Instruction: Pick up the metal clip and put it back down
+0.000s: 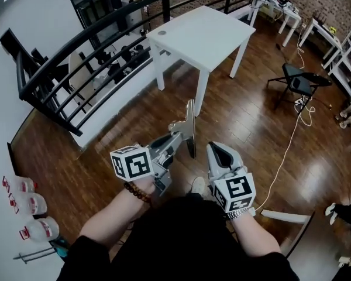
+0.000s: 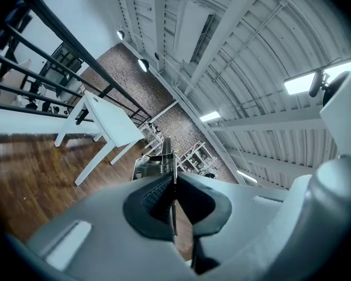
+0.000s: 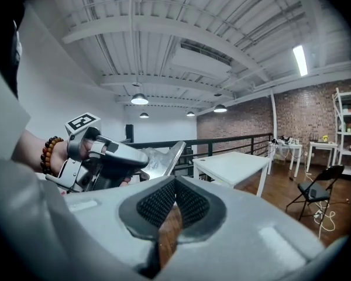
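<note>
The metal clip is a flat silver piece held up in the air, edge-on and pointing toward the white table. My left gripper is shut on its lower end. In the left gripper view the clip shows as a thin blade pinched between the dark pads. My right gripper hovers just right of it, shut, with nothing between its fingers. The right gripper view shows its ribbed pads pressed together, with the left gripper and the clip close by at left.
Dark wood floor lies below. A black railing runs along the left. A folding chair and a white cable are at right. Water bottles stand at the lower left, and shelves at the far right.
</note>
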The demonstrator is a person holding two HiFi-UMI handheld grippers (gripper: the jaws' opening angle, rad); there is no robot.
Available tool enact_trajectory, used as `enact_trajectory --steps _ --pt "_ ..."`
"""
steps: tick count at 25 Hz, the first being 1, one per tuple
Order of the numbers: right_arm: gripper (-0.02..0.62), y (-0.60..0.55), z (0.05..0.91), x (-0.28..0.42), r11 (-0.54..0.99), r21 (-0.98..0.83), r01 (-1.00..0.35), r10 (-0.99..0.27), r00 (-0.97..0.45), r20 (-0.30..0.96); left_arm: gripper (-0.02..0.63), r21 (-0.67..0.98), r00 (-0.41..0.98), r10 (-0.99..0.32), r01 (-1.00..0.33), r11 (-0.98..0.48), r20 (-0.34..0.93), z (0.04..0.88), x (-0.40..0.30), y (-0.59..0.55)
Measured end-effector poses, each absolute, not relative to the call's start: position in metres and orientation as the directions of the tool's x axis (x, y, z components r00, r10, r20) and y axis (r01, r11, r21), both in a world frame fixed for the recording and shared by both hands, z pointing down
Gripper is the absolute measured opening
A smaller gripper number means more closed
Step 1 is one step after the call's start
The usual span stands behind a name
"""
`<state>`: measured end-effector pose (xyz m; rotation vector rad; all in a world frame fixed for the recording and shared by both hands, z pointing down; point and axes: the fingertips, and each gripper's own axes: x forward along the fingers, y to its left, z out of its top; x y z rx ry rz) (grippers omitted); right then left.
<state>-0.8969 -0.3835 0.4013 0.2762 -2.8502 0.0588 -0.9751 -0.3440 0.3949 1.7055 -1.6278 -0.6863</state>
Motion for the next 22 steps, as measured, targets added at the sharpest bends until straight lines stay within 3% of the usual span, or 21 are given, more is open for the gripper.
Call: enact_trajectory --steps 13,22 --pt "-0.008 -0.558 0.405 -0.931 0.987 -0.06 -0.149 -0.127 -0.952 0.279 0.021 0.751 0.033 -0.992 -0.656 0.068 0.119 0.39 -1.008 -0.511" --pt "-0.008 -0.62 0.41 -0.968 0.977 -0.049 -0.205 -0.185 -0.945 0.271 0.021 0.759 0.076 -0.991 -0.651 0.035 0.111 0.399 -1.051 -0.575"
